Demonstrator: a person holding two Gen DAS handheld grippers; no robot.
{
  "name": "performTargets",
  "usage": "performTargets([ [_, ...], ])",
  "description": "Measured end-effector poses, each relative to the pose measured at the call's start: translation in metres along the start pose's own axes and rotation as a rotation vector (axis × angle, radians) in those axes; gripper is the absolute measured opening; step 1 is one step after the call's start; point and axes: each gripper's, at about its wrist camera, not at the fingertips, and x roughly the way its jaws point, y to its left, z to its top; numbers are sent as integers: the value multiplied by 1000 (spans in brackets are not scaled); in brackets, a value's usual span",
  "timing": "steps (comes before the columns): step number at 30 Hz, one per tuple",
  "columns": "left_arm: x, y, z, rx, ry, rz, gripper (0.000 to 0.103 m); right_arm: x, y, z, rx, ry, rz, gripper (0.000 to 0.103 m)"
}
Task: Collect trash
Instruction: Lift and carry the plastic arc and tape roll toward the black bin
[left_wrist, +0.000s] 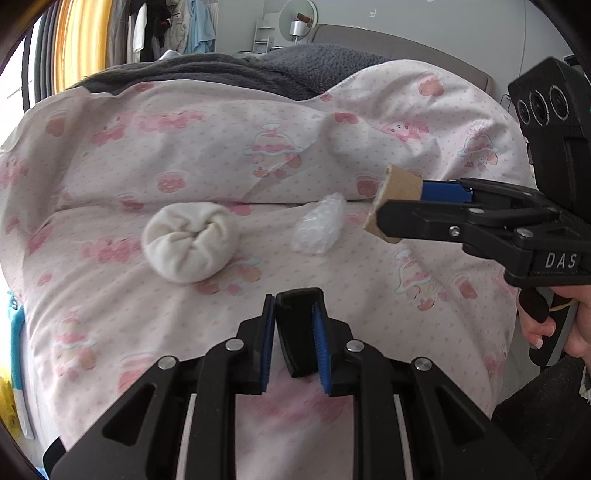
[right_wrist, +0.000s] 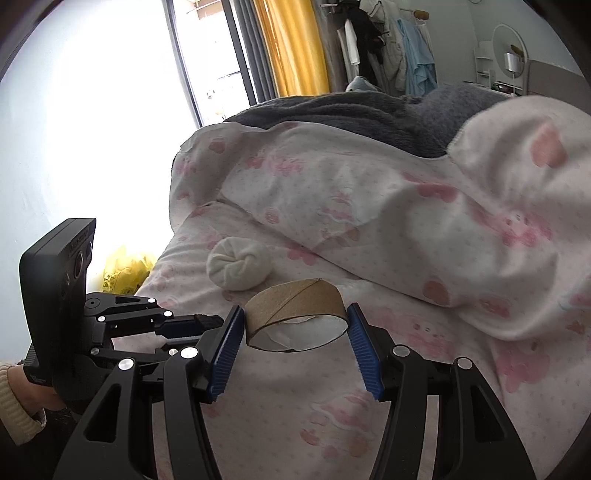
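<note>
- The right gripper (right_wrist: 295, 349) is holding a cardboard tube (right_wrist: 295, 314) pinched between its blue pads, lifted above the bed.
- The left gripper (left_wrist: 293, 338) is clamping a small black object (left_wrist: 297, 328), identity unclear.
- Probably remaining: a crumpled clear plastic wrapper (left_wrist: 319, 225) is lying beside a rolled white sock (left_wrist: 190, 242).
- A pink-print quilt (left_wrist: 221, 155) is covering the bed; yellow curtains (right_wrist: 291, 48) are hanging by a bright window.

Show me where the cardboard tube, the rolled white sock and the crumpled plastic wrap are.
cardboard tube (right_wrist: 295, 299), right wrist view, outer wall
rolled white sock (left_wrist: 190, 243), left wrist view, puckered centre
crumpled plastic wrap (left_wrist: 319, 225), left wrist view, middle
</note>
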Motion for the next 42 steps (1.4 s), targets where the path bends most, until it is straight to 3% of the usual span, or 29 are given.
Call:
performTargets([
  [15,-49,54,-20,-95,-11,85,22,27,66,24,-63,-6,63,58],
  [42,-120,172,-94,-298,80,249,22,90,219,42,-213,40,221,58],
])
